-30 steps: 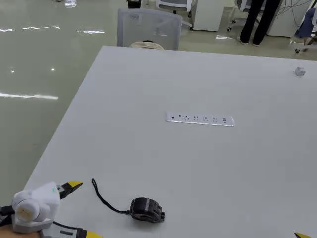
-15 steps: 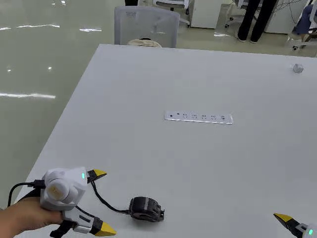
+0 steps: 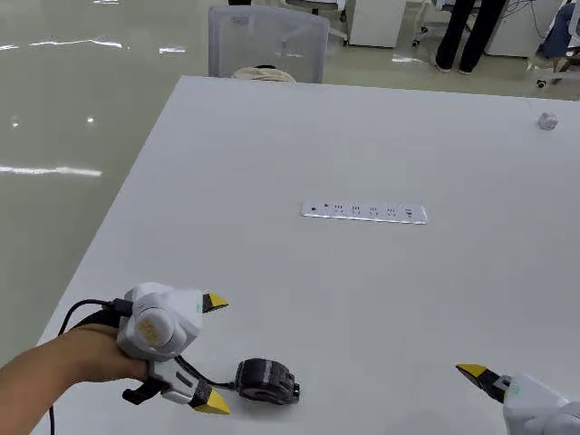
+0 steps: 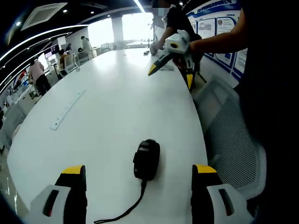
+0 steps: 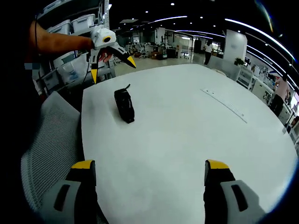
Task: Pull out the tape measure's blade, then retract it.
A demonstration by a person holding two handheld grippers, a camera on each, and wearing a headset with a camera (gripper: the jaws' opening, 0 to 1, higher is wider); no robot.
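Note:
A black tape measure [image 3: 267, 381] lies near the front left of the white table [image 3: 362, 290], with its black wrist cord [image 3: 192, 372] trailing left. My left gripper [image 3: 215, 352] is open just left of it. Its yellow-tipped jaws stand on either side of the cord, apart from the case. In the left gripper view the tape measure [image 4: 146, 158] sits ahead, between the open left gripper [image 4: 138, 169] jaws. My right gripper [image 5: 149, 164] is open and holds nothing; one yellow fingertip [image 3: 473, 372] shows at the lower right. The tape measure [image 5: 124, 106] lies well ahead of it.
A white power strip [image 3: 363, 212] is set into the table's middle. A small crumpled white object [image 3: 546, 120] lies at the far right. A grey mesh chair [image 3: 267, 41] stands at the far edge, and a person [image 3: 462, 36] stands beyond. The glossy floor [image 3: 63, 136] drops off left.
My left gripper has moved forward and right, up to the tape measure's cord. The right gripper has come in from the lower right. The tape measure has not moved.

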